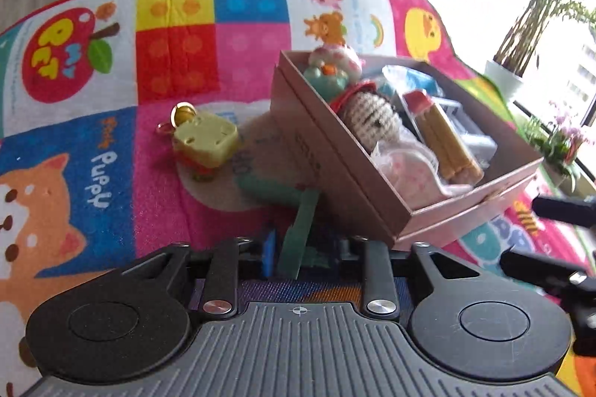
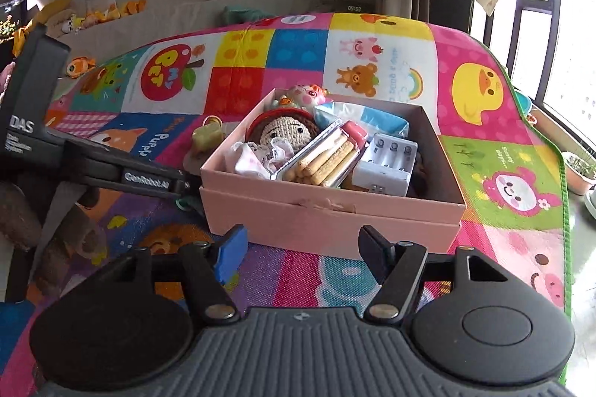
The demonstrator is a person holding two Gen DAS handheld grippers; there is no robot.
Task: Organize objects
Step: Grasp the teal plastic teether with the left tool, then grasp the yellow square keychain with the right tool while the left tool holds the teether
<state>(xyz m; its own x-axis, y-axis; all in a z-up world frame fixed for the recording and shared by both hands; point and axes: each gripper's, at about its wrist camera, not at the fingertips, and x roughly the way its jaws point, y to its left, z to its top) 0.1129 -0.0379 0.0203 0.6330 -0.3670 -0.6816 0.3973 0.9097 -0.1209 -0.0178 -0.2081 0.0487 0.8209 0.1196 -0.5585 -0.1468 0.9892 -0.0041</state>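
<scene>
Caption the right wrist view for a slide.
Open right gripper hovers before pink box packed with crochet doll, biscuits, battery charger.

the green strip (image 1: 300, 229) runs down behind the left gripper (image 1: 303, 257), its lower end hidden. the pink box (image 2: 327, 210) covers most of the brown card (image 1: 223, 188).

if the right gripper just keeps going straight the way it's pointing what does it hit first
Most likely the near wall of the pink box. The right gripper is open, its fingers just short of that wall, only play mat between them, though the depth is hard to judge.
</scene>
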